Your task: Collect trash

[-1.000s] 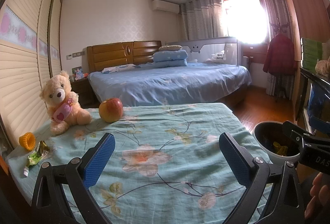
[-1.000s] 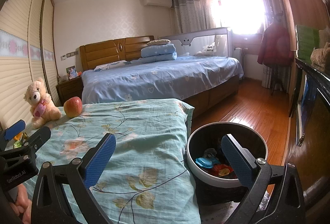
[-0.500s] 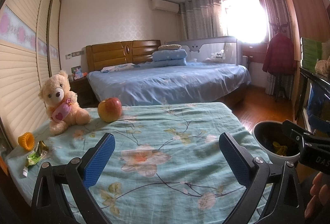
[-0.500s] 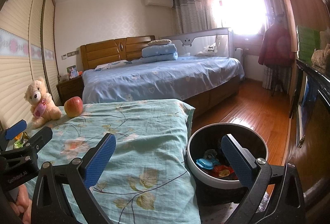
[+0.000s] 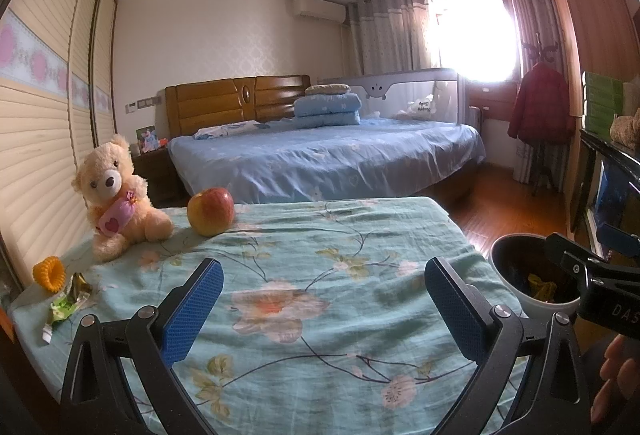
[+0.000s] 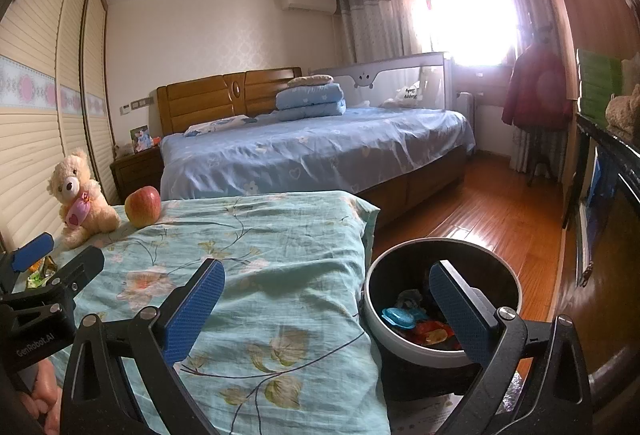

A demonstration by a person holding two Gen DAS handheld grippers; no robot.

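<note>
A green crumpled wrapper point(image 5: 66, 301) lies at the near left corner of the floral teal cloth point(image 5: 312, 259), beside an orange ring point(image 5: 49, 272). My left gripper point(image 5: 324, 309) hovers open over the cloth's middle, holding nothing. My right gripper point(image 6: 326, 313) is open and empty at the cloth's right edge, its right finger over the round white-rimmed bin point(image 6: 444, 249). The bin holds several bits of trash, among them a blue piece point(image 6: 398, 317) and red wrappers. In the left wrist view the bin point(image 5: 516, 277) sits at the right, partly hidden by the right gripper's body.
A teddy bear point(image 5: 116, 195) and a red apple point(image 5: 211, 211) sit at the cloth's far left. Beyond is a blue bed point(image 5: 328, 159) with a wooden headboard. Wooden floor point(image 6: 492, 211) lies to the right, with a dark cabinet point(image 6: 600, 203) along the right wall.
</note>
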